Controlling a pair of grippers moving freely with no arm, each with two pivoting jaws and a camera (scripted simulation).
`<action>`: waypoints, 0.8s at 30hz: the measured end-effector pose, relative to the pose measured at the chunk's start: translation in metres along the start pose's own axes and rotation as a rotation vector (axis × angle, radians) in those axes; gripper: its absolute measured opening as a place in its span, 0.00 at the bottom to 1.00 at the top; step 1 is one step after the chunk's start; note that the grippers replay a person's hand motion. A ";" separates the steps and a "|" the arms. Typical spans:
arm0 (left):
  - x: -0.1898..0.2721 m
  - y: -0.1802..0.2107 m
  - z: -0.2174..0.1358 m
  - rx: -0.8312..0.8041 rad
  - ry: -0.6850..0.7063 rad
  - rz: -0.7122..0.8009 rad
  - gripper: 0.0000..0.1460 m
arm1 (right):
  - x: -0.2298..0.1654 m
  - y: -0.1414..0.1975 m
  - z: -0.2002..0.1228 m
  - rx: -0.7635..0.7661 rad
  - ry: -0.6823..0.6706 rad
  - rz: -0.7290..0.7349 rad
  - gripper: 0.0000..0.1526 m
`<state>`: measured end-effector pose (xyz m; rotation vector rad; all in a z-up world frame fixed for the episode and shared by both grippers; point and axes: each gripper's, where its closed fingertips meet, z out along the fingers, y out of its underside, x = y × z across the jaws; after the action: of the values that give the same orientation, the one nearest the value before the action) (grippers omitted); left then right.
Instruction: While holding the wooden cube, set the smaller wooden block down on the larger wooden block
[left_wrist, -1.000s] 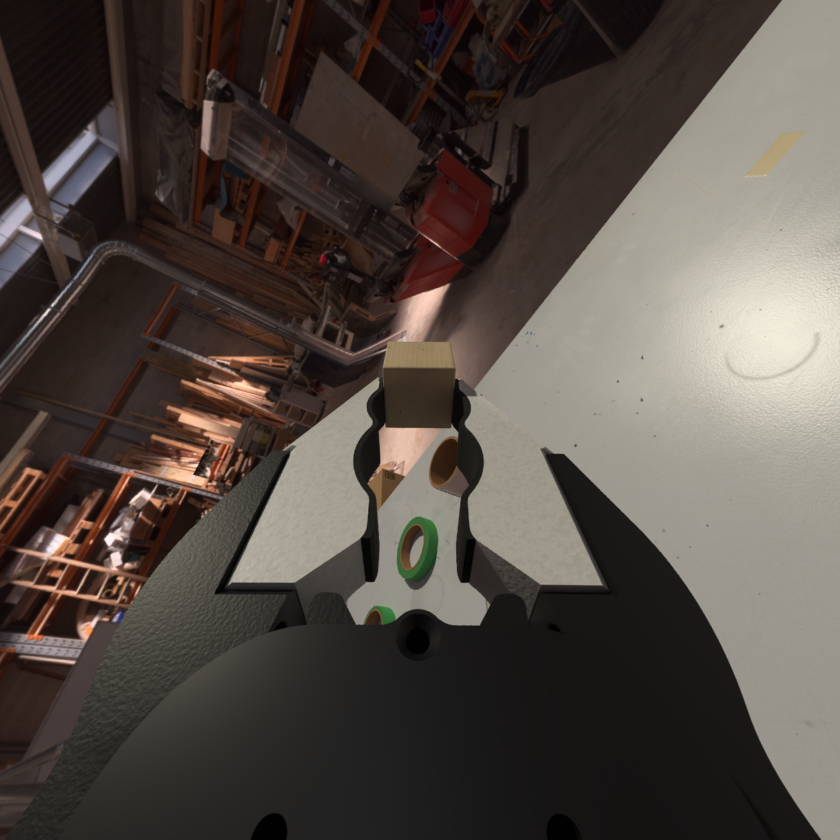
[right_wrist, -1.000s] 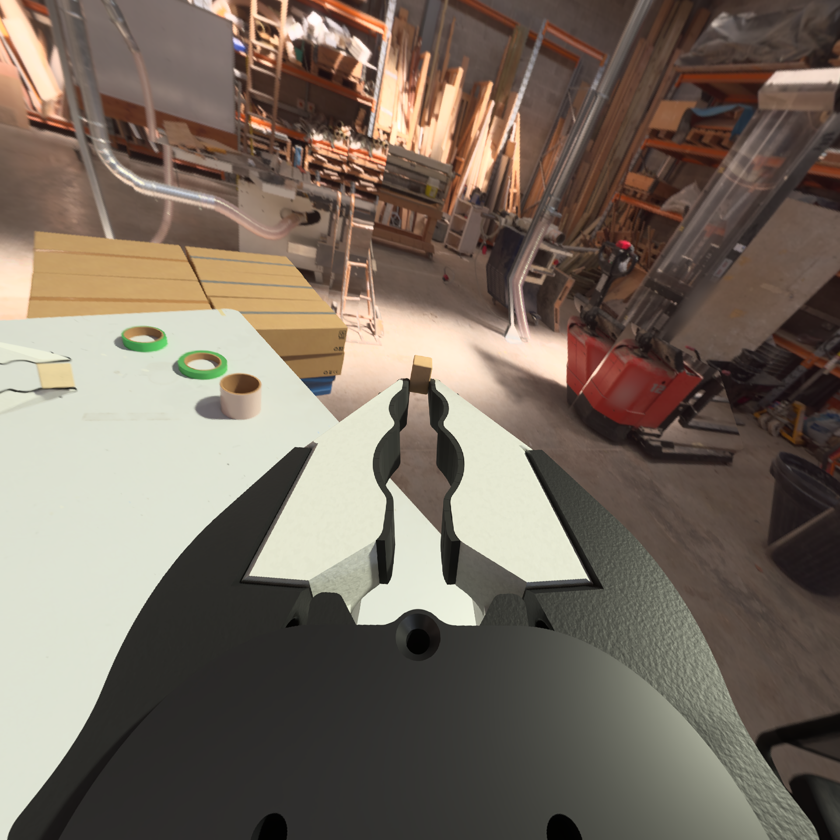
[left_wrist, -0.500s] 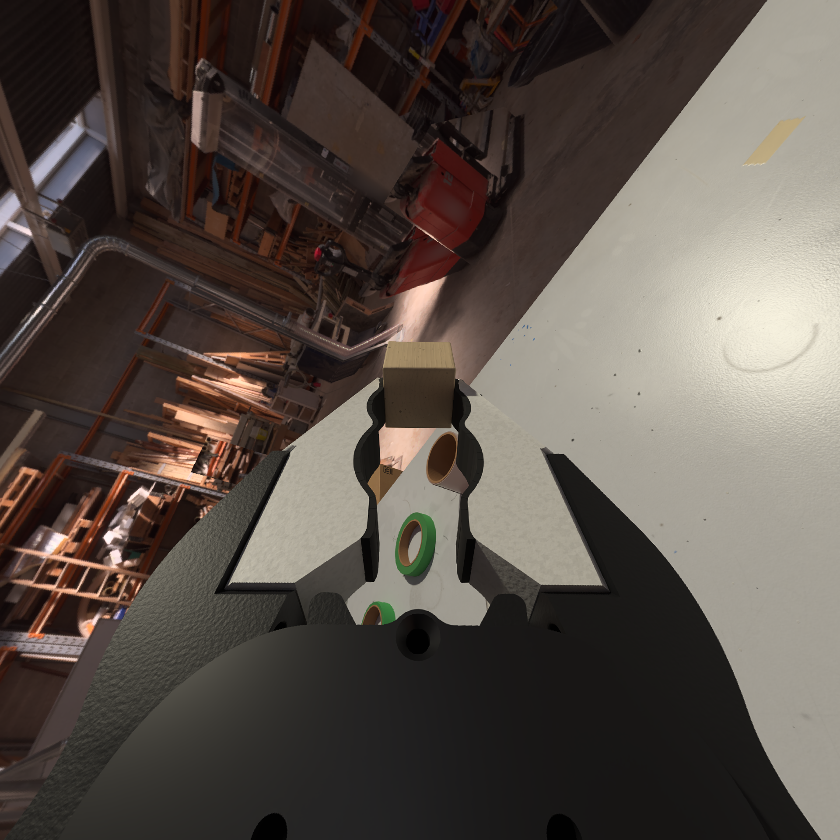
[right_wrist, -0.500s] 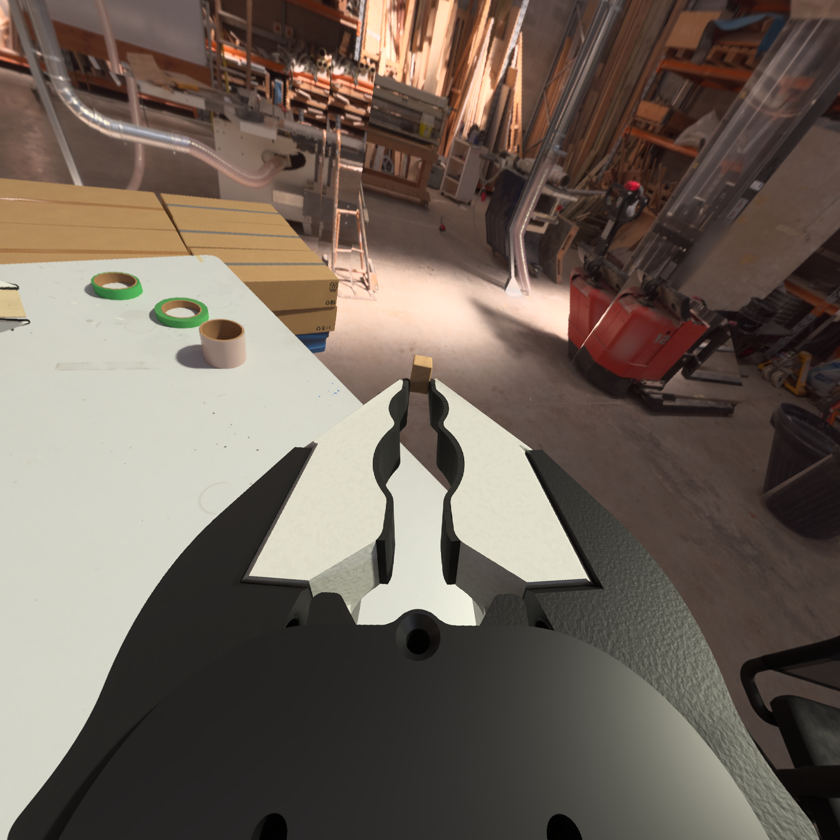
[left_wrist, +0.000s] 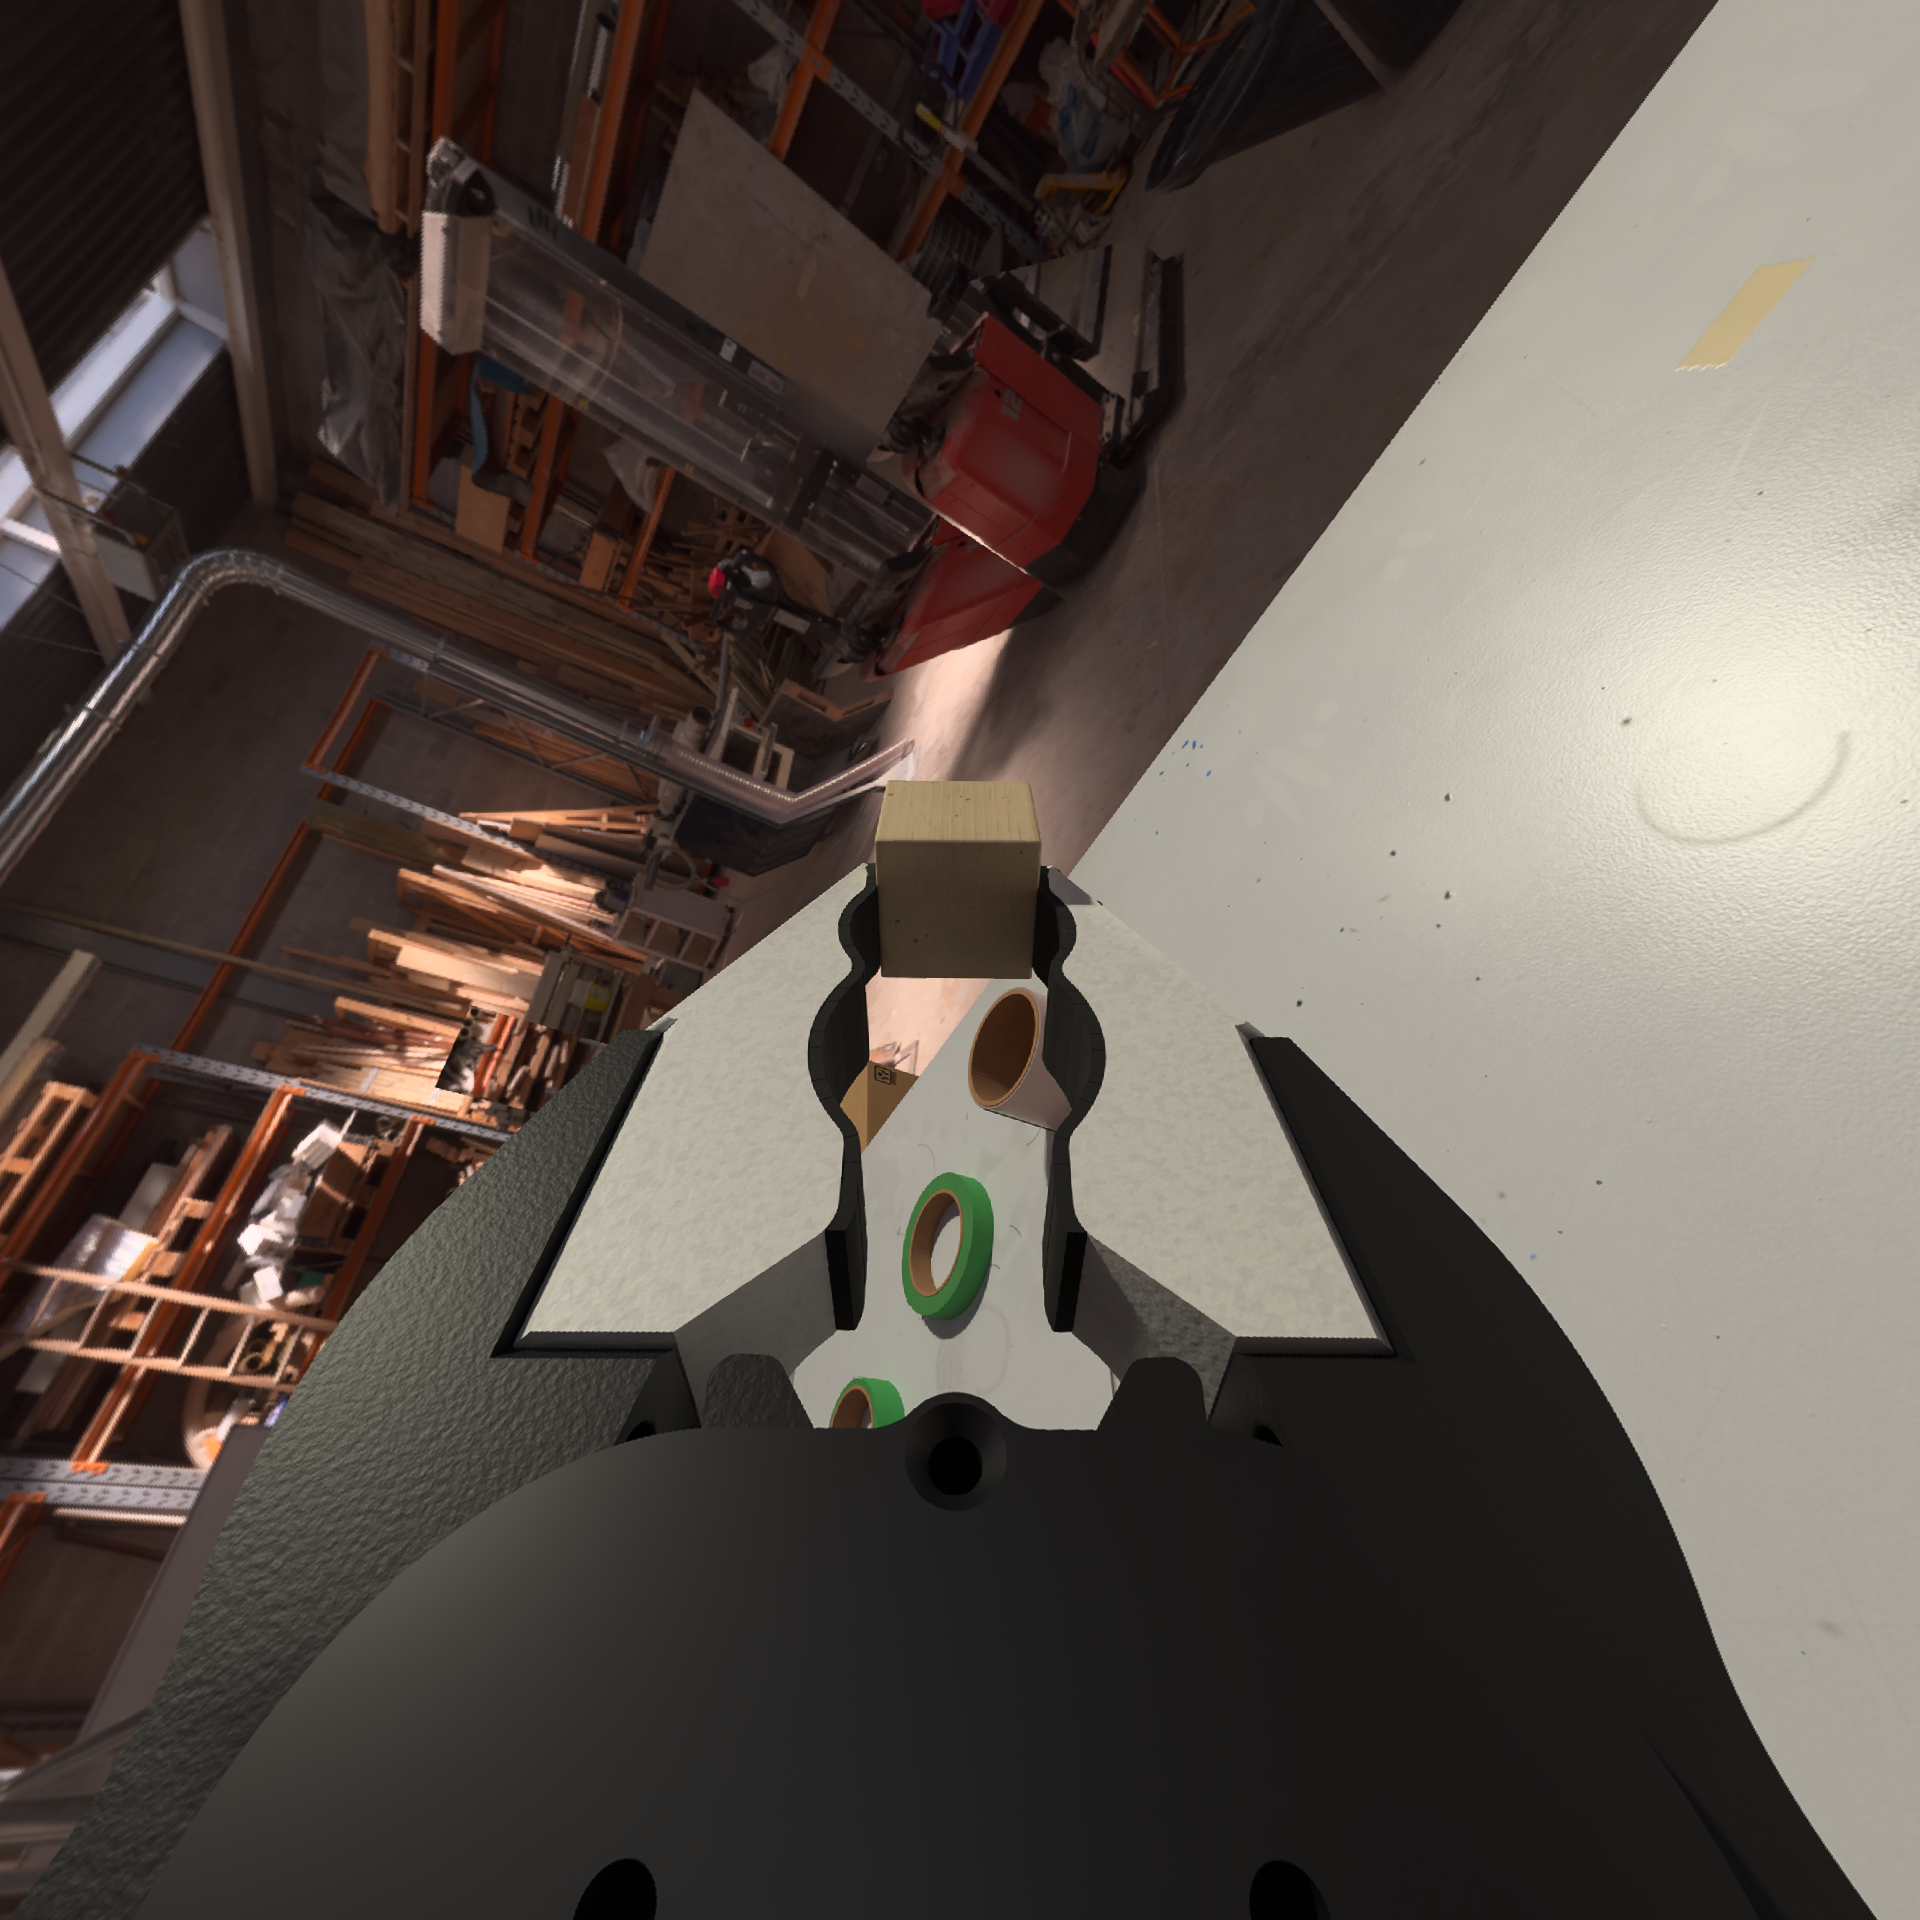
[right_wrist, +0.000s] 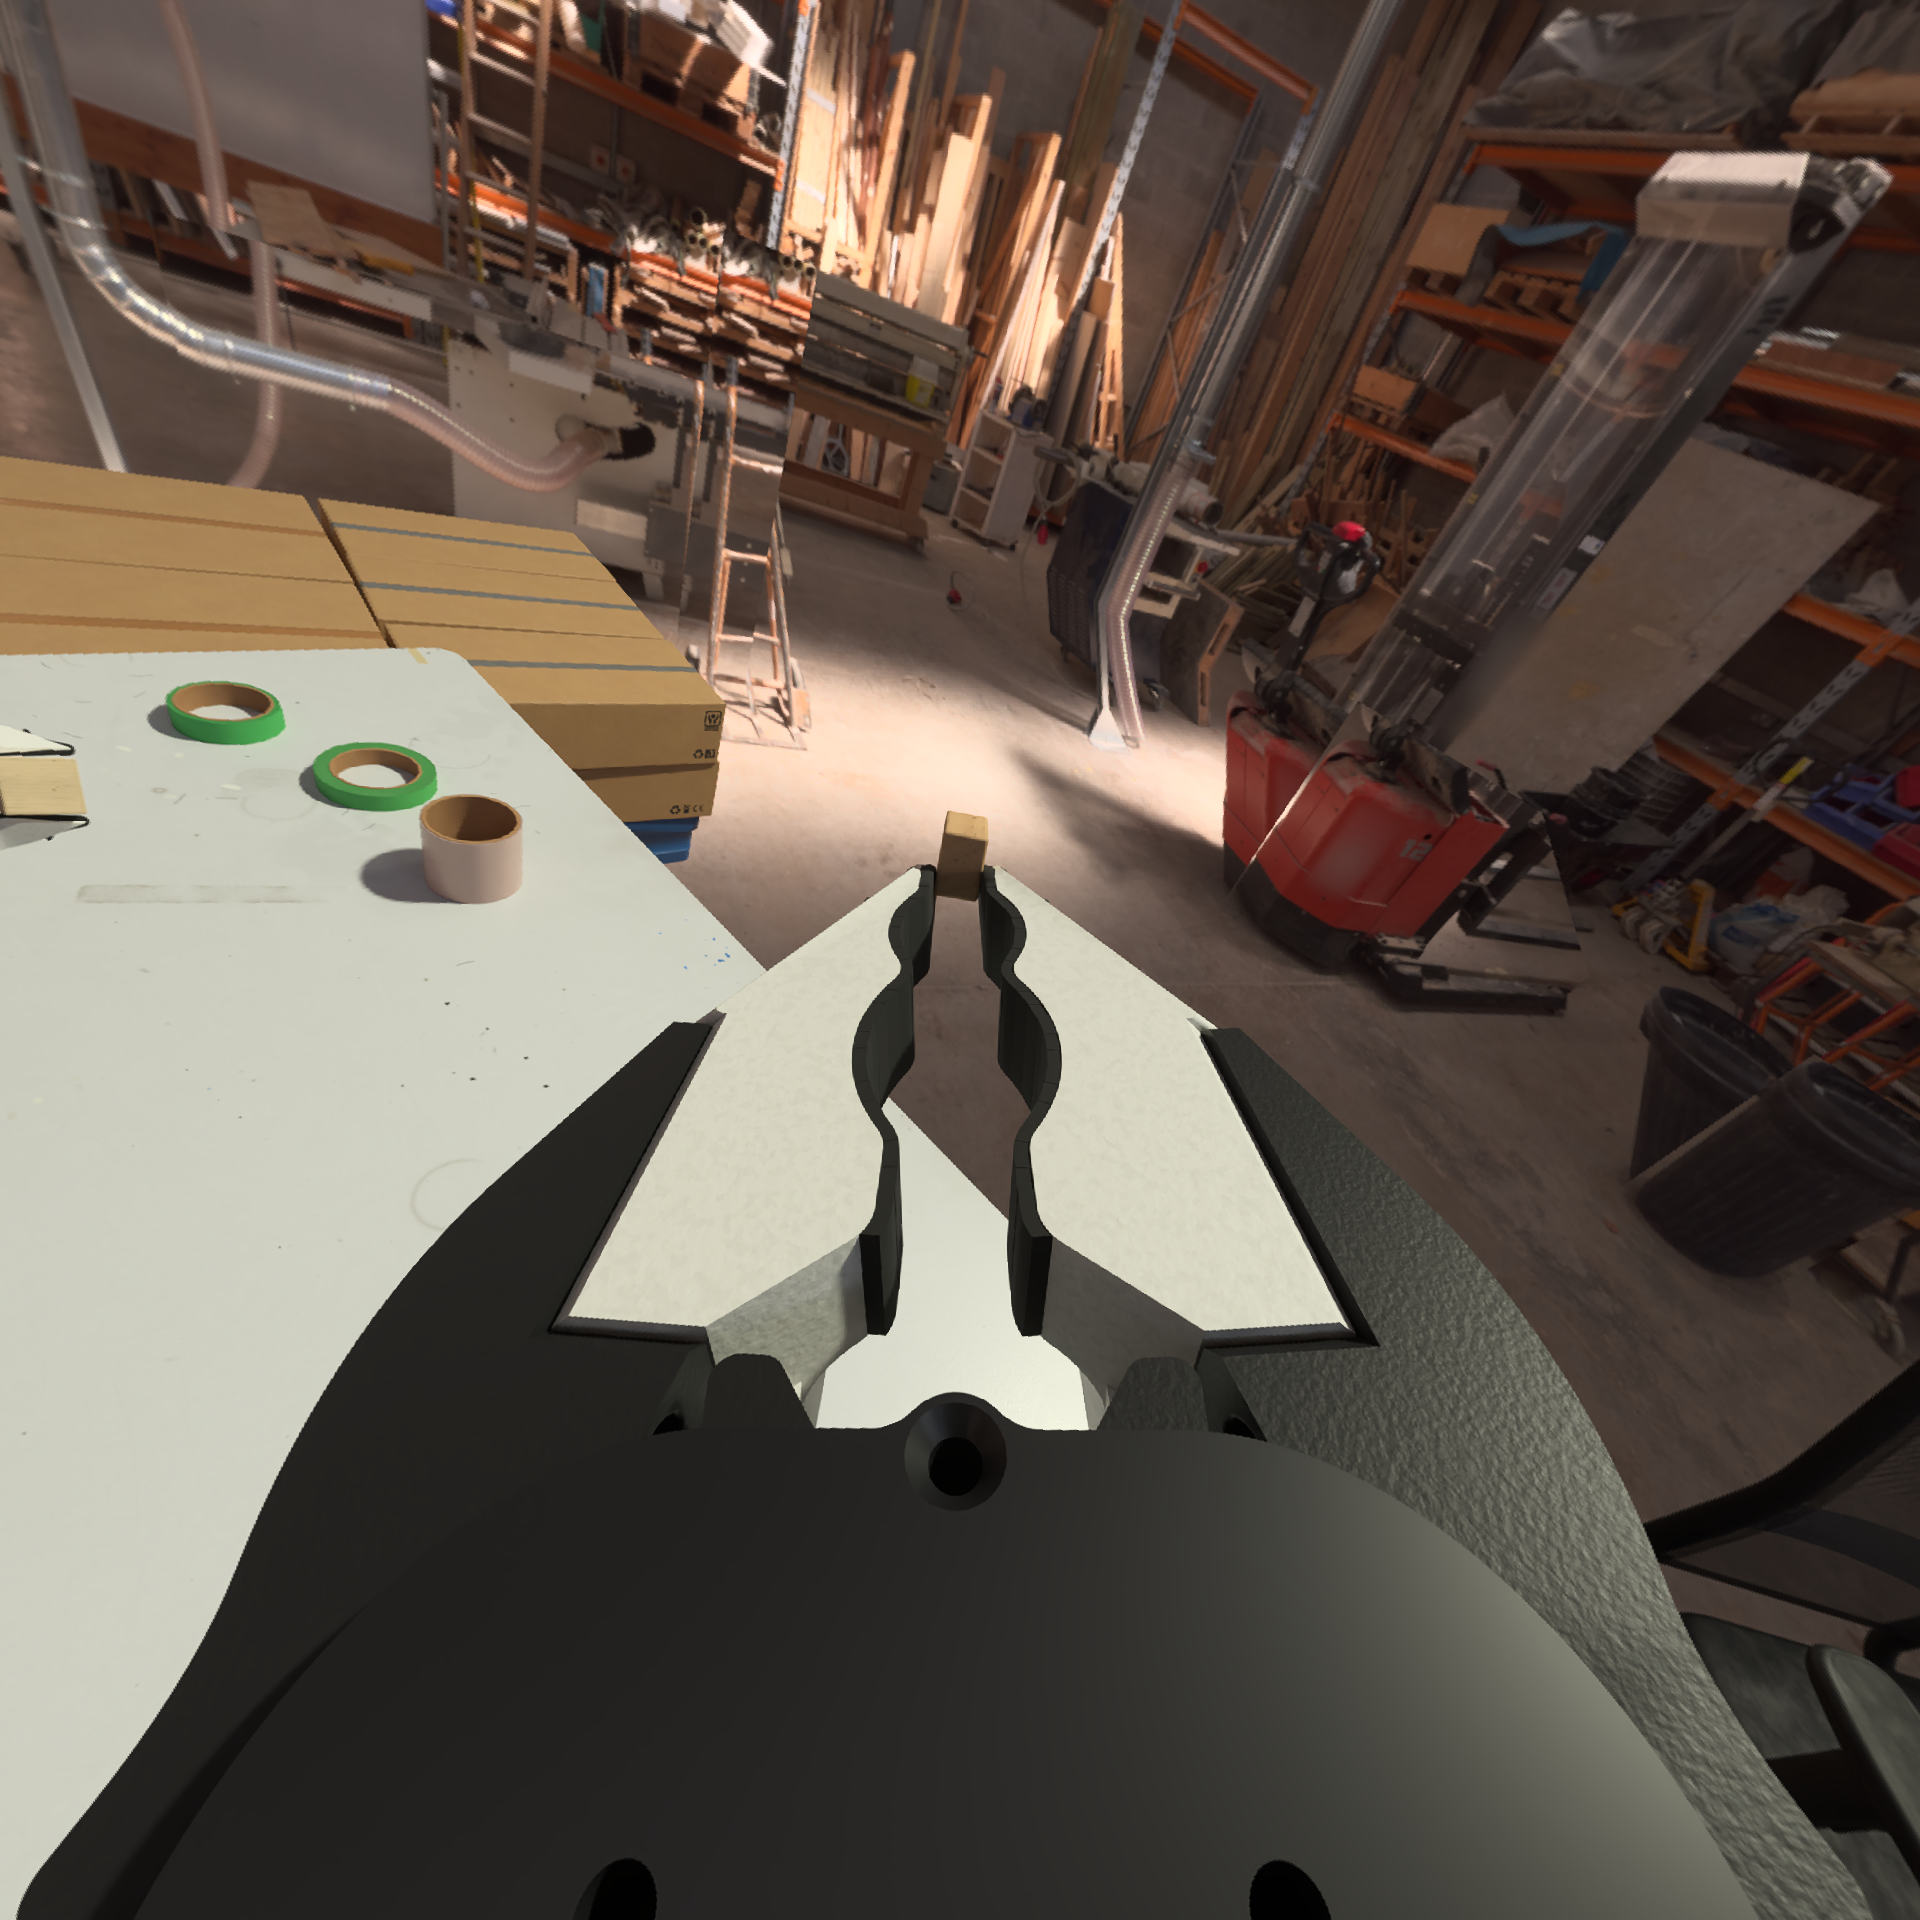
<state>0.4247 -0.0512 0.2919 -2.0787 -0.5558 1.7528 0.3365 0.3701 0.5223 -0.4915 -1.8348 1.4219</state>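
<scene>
My left gripper (left_wrist: 958, 914) is shut on a wooden cube (left_wrist: 958, 880), held at the fingertips above the white table (left_wrist: 1558, 935); the view is rolled sideways. My right gripper (right_wrist: 961, 878) is shut on a small wooden block (right_wrist: 963, 854), pinched at the very tips, out past the table's right edge over the floor. The larger wooden block is not in either view.
Two green tape rolls (right_wrist: 225, 711) (right_wrist: 374, 774) and a tan cardboard roll (right_wrist: 471, 847) sit at the table's far corner (right_wrist: 436, 665); they also show between my left fingers (left_wrist: 948, 1242). Cardboard boxes (right_wrist: 520, 623) stand beyond the table. A red pallet truck (right_wrist: 1351, 831) stands on the floor.
The right gripper has tilted down and then back up with the small block in it, so the table and tape rolls shifted in its view. The left gripper drifted only slightly.
</scene>
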 end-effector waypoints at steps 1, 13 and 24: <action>0.000 0.000 0.000 0.000 -0.001 -0.001 0.19 | 0.000 0.000 -0.001 0.004 -0.003 0.003 0.05; 0.000 0.000 0.000 -0.001 0.000 0.000 0.19 | 0.004 0.035 0.022 -0.102 0.022 -0.021 0.05; -0.001 0.002 0.001 -0.004 0.001 -0.003 0.19 | -0.015 0.085 0.052 -0.237 -0.060 -0.007 0.05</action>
<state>0.4242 -0.0528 0.2915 -2.0801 -0.5626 1.7504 0.2945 0.3523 0.4322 -0.5649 -2.0642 1.2321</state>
